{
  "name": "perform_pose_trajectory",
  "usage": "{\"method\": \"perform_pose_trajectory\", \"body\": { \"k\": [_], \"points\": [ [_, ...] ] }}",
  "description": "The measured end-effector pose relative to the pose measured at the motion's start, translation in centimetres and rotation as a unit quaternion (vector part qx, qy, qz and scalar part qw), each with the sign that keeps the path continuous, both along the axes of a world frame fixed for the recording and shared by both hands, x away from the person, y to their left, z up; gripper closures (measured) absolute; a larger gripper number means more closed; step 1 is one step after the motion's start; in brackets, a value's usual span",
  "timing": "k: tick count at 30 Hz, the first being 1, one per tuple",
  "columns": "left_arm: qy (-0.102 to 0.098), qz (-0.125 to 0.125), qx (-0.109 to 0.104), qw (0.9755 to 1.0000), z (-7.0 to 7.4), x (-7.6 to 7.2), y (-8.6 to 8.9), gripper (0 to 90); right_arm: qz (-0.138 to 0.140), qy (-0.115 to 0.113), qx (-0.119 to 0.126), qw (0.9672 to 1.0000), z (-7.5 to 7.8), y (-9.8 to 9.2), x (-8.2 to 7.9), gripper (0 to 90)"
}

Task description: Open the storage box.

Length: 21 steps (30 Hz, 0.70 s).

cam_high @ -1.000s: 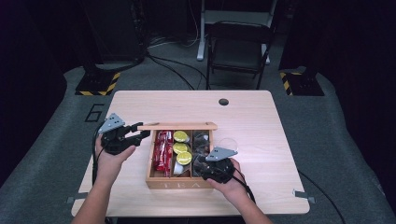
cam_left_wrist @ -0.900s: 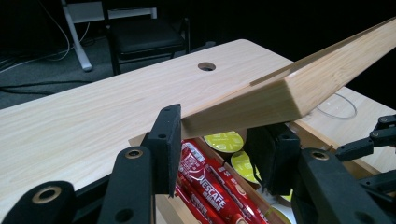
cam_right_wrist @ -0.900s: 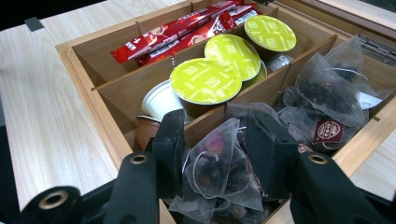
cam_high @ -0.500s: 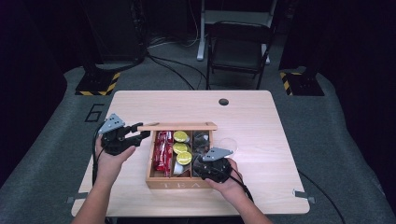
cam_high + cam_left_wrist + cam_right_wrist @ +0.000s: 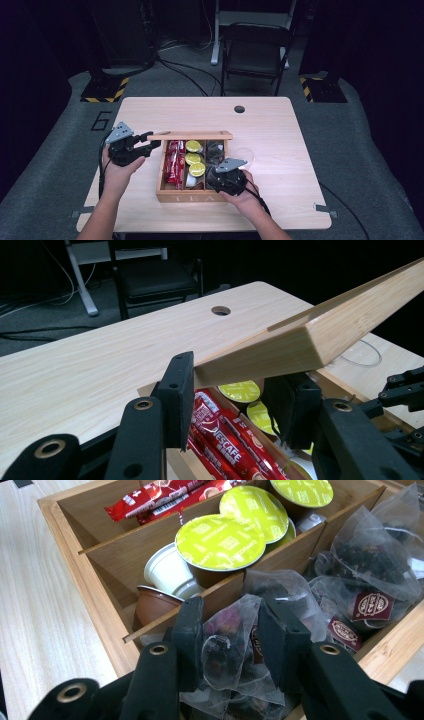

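Right gripper is down in the wooden tea box, in its rightmost compartment. Jaws have just been closing, and a clear tea sachet sits between the pads. Both pads look pressed into the mesh, though the bag is see-through and crumpled, so real contact is hard to confirm. From above, right gripper is over the near right part of the box.

Same compartment: more mesh tea bags with dark dried contents and maroon tags, piled loosely.

Middle compartment: capsules with lime-green foil lids, three lids seen from above, overlapping. Near end has a white cup and a brown cup lying on their sides.

Left compartment: red Nescafe stick packs, laid lengthwise.

Left gripper is set narrow, clamped on the left end of the box's wooden lid, holding it tilted up over the far edge of the box. High view: left gripper is at the lid's left end.

On the table, just right of the box: a clear round lid, lying flat.
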<state>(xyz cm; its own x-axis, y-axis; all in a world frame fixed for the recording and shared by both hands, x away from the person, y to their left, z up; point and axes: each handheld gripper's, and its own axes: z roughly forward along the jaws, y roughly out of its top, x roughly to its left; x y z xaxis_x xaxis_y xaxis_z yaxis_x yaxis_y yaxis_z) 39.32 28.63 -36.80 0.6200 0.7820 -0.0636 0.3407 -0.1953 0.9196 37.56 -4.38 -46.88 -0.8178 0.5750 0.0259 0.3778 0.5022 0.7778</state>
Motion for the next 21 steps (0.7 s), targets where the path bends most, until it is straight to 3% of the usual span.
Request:
{"method": "perform_pose_trajectory", "body": {
  "k": [14,21],
  "points": [
    [0.000,0.000,0.000,1.0000,-0.01,0.02,0.02,55.8,-0.003,0.007,-0.012,0.9999,-0.13,0.25,0.13,66.7],
    [0.000,-0.001,0.000,1.0000,-0.04,-0.01,0.03,55.8,0.000,0.002,-0.017,0.9998,0.01,0.06,0.11,79.1]
  ]
}}
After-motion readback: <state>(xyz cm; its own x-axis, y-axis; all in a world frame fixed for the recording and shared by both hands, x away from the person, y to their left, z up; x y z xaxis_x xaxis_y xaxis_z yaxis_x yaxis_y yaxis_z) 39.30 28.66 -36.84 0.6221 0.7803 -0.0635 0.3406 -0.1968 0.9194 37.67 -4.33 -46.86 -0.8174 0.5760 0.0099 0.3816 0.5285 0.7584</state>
